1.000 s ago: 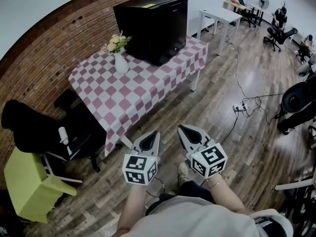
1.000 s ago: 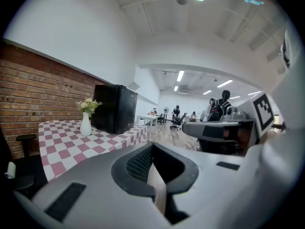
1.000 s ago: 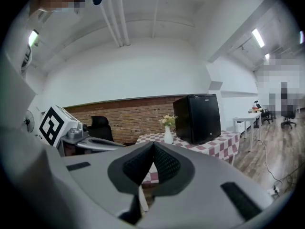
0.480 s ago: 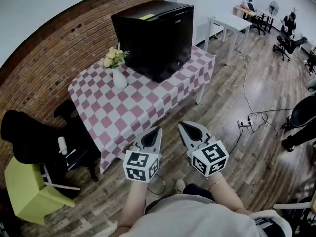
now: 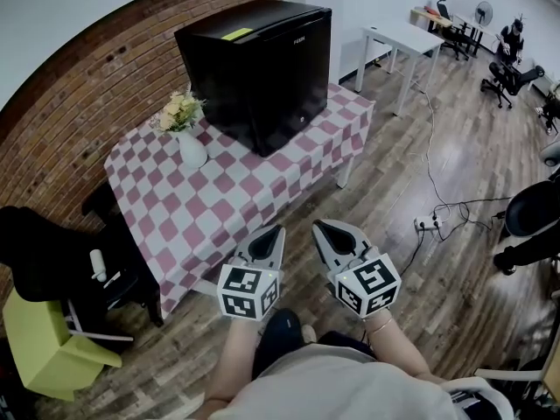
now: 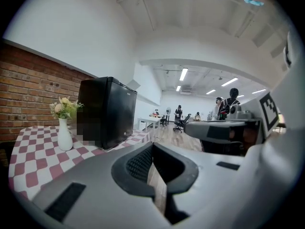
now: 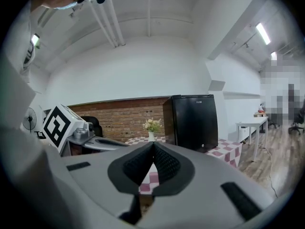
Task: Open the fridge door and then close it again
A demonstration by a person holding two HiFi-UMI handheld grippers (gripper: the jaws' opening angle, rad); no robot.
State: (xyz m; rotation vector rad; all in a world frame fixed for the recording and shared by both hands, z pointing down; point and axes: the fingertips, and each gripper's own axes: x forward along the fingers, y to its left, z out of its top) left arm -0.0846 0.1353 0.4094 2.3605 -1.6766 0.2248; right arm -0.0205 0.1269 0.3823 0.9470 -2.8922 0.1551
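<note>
The black fridge [image 5: 254,68], door shut, is set on the checked tablecloth [image 5: 219,204], well apart from both grippers. The left gripper [image 5: 276,231] and right gripper [image 5: 319,226] are held with jaws pressed together, empty. The fridge's white lettering [image 5: 299,38] cannot be read.

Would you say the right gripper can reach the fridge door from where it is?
Probably not: the right gripper, jaws shut, hangs over the floor short of the checked table, and the fridge stands at the table's far end.

Head view steeply down; gripper views level toward shared fridge [image 5: 254,68]
</note>
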